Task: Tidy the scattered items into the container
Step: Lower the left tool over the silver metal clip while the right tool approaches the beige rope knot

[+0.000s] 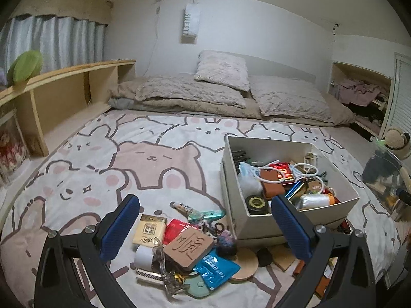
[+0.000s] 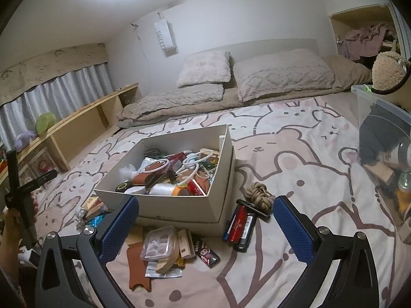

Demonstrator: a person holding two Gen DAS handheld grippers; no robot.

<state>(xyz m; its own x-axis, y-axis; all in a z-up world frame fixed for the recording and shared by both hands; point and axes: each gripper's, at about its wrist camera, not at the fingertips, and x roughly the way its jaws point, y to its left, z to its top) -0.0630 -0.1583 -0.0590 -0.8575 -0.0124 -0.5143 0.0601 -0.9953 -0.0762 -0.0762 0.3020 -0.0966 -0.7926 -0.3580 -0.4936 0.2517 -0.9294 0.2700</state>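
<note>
A white cardboard box (image 1: pixel 235 179) (image 2: pixel 179 209) half full of small items stands on the bear-print bedsheet. In the left wrist view my left gripper (image 1: pixel 205 224) is open, hovering over a pile in front of the box: a tan block with a carved character (image 1: pixel 188 246), a yellow packet (image 1: pixel 149 229), a blue sachet (image 1: pixel 215 269) and a white roll (image 1: pixel 143 255). In the right wrist view my right gripper (image 2: pixel 205 227) is open above a clear plastic case (image 2: pixel 159 242), a red pack (image 2: pixel 237 224), a small dark can (image 2: pixel 208 254) and a knotted rope (image 2: pixel 258 195).
Pillows and a folded duvet (image 1: pixel 205 95) lie at the head of the bed. A wooden shelf (image 1: pixel 64 92) runs along the left side. A clear storage bin (image 2: pixel 380 138) stands at the right edge. A hand (image 2: pixel 10 220) holds the other gripper's handle at far left.
</note>
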